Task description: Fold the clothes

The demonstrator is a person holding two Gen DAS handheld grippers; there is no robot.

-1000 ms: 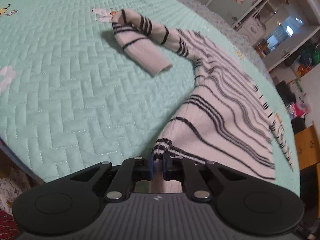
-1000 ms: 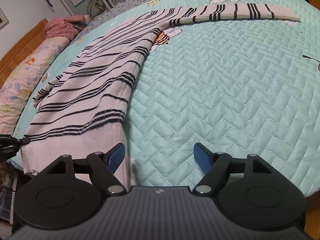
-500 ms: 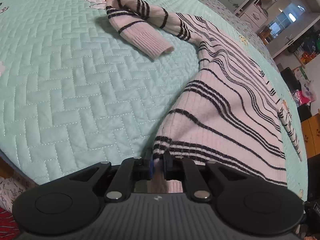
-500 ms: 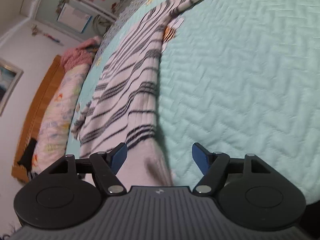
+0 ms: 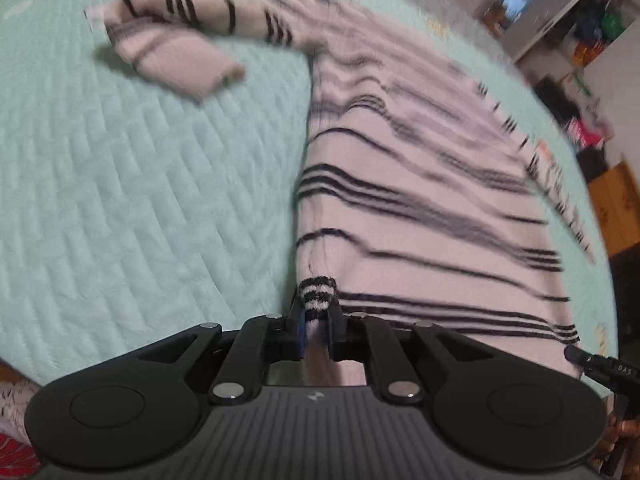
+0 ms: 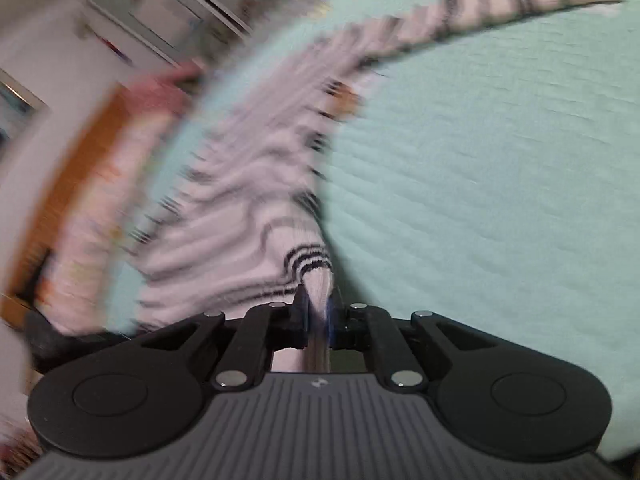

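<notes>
A white sweater with black stripes [image 5: 400,184] lies spread on the mint quilted bedspread [image 5: 140,200]. One sleeve [image 5: 172,60] is bent back on itself at the far left. My left gripper [image 5: 318,312] is shut on the striped hem at the sweater's near left corner. In the blurred right wrist view the sweater [image 6: 240,208] runs away to the upper left, its other sleeve [image 6: 500,4] stretched along the far edge. My right gripper [image 6: 318,308] is closing, and its pads pinch the hem at the near right corner.
The bedspread [image 6: 480,160] stretches wide to the right of the sweater. A wooden headboard [image 6: 80,152] with pink bedding stands at the left. Shelves with clutter [image 5: 560,20] are past the bed's far right edge. The bed's near edge lies just below both grippers.
My right gripper went from wide open over the hem to pinched on it. The left gripper kept its grip and moved, and more of the sweater's body now shows.
</notes>
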